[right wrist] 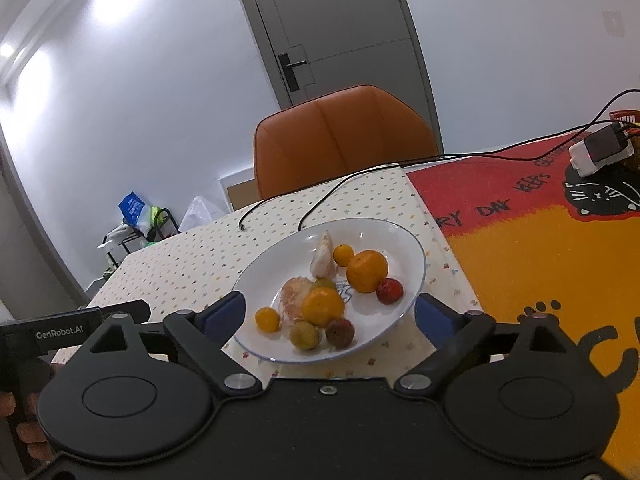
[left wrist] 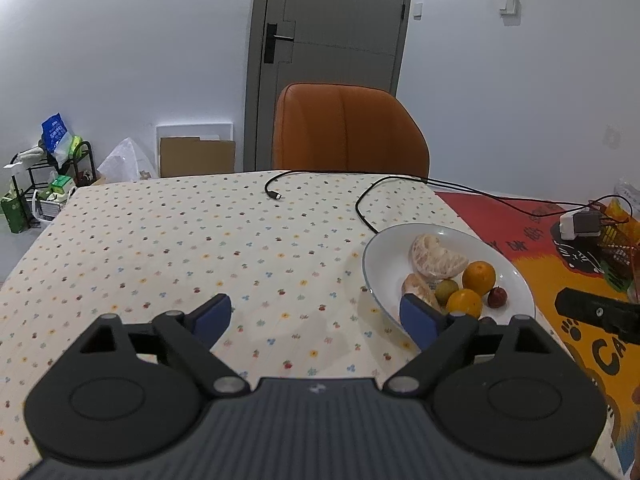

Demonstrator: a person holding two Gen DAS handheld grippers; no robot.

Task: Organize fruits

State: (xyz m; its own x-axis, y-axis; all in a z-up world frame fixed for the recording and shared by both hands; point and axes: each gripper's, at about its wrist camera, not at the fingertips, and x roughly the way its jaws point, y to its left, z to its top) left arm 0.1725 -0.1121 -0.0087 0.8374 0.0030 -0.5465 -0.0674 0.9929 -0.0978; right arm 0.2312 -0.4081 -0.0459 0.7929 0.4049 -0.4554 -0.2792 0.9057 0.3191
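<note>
A white plate (right wrist: 404,240) (left wrist: 384,256) holds oranges (right wrist: 367,271), small kumquats (right wrist: 267,319), peeled pomelo pieces (right wrist: 323,258) (left wrist: 436,258), a green plum (right wrist: 305,335) and red plums (right wrist: 389,291). My right gripper (right wrist: 329,314) is open and hovers above the plate's near side, its blue pads on either side of the fruit, holding nothing. My left gripper (left wrist: 318,316) is open over the dotted tablecloth (left wrist: 200,240), left of the plate, with its right pad in front of the plate's near edge. It too holds nothing.
An orange chair (left wrist: 348,132) stands at the table's far side. Black cables (left wrist: 360,200) cross the cloth behind the plate. A red and yellow cat mat (right wrist: 540,248) lies to the right, with a charger block (right wrist: 600,148) on it. Shelf clutter (left wrist: 48,168) is on the floor, left.
</note>
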